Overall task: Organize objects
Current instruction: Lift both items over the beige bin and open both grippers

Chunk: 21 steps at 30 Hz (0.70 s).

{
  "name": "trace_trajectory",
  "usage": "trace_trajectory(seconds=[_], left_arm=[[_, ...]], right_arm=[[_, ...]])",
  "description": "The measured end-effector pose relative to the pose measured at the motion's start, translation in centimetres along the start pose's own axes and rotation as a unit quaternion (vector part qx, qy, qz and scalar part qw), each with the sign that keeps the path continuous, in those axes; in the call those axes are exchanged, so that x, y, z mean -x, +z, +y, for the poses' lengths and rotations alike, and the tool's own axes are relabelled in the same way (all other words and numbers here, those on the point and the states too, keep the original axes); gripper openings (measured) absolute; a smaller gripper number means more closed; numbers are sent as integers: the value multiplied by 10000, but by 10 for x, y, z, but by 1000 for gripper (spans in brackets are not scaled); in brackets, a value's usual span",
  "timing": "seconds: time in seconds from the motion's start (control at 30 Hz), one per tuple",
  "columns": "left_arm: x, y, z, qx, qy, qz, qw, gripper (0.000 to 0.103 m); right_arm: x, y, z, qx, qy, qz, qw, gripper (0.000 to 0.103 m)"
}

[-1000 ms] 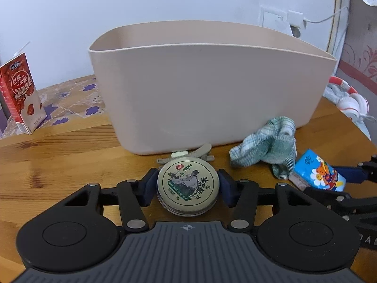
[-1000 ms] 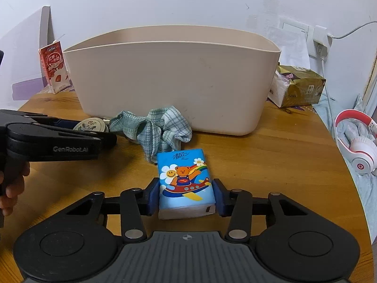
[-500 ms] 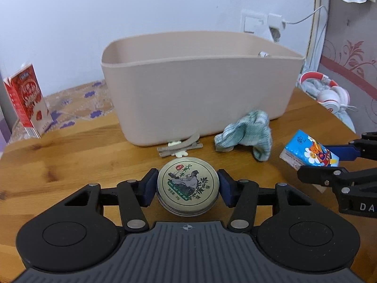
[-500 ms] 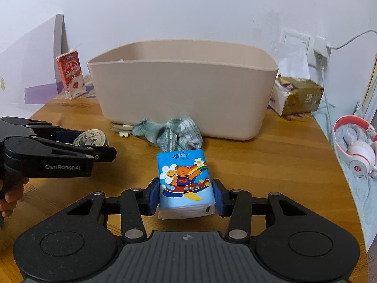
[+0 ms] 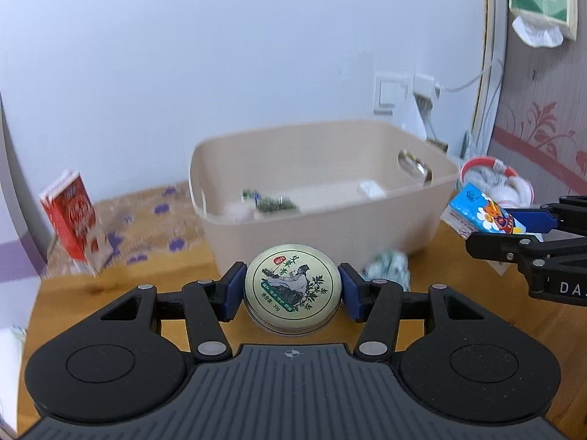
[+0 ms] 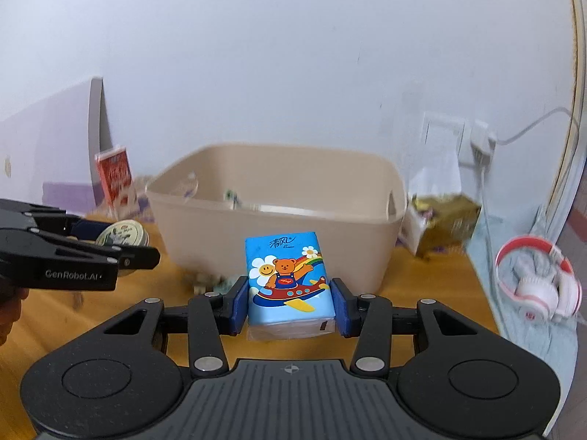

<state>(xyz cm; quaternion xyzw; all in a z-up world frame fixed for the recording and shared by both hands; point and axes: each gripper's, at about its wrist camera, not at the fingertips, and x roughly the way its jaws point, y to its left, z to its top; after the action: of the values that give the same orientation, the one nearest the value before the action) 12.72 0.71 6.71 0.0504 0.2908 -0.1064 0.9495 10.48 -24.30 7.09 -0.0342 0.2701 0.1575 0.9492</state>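
Beige plastic tub (image 5: 323,198), rounded rim, sat on the wooden tabletop (image 5: 110,293) by the white wall, w/ a few small items blurred on its floor; can't tell what they were.

Left gripper (image 5: 291,289) was closed onto a round cream tin w/ green-printed lid (image 5: 291,284), blue pads (image 5: 234,291) pressed to its two sides, tin held clear of the wood and in front of the tub's near wall. Right gripper (image 6: 290,302) was clamped on a blue tissue pack w/ cartoon bear and plane (image 6: 288,278), pads at both long edges, pack likewise up off the table, short of the tub's near rim.

Seen from the right wrist, the left gripper (image 6: 124,249) w/ tin (image 6: 123,233) sat off to the left, well apart from the pack; open air between the two tools. Tub mouth was open above, rim unobstructed.

Around the edges: red-and-white milk carton (image 5: 75,220) stood left of the tub on a purple-flowered cloth; checked green-white rag (image 5: 389,273) lay crumpled at the tub's front base; gold-wrapped box (image 6: 444,220) just right of the tub; red-and-white headphones (image 6: 539,282) near the table's right edge. Wall socket w/ white plug (image 6: 480,143) behind.
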Motion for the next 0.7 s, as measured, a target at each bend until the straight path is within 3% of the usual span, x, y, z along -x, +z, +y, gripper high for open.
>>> trace_trajectory(seconds=[0.4, 0.7], left_arm=[[-39, 71, -4, -140, 231, -274, 9993, 55], [-115, 92, 1, -287, 427, 313, 9982, 55]], right_arm=[[-33, 63, -11, -106, -169, -348, 9992, 44], [-94, 80, -23, -191, -444, -46, 9988, 44]])
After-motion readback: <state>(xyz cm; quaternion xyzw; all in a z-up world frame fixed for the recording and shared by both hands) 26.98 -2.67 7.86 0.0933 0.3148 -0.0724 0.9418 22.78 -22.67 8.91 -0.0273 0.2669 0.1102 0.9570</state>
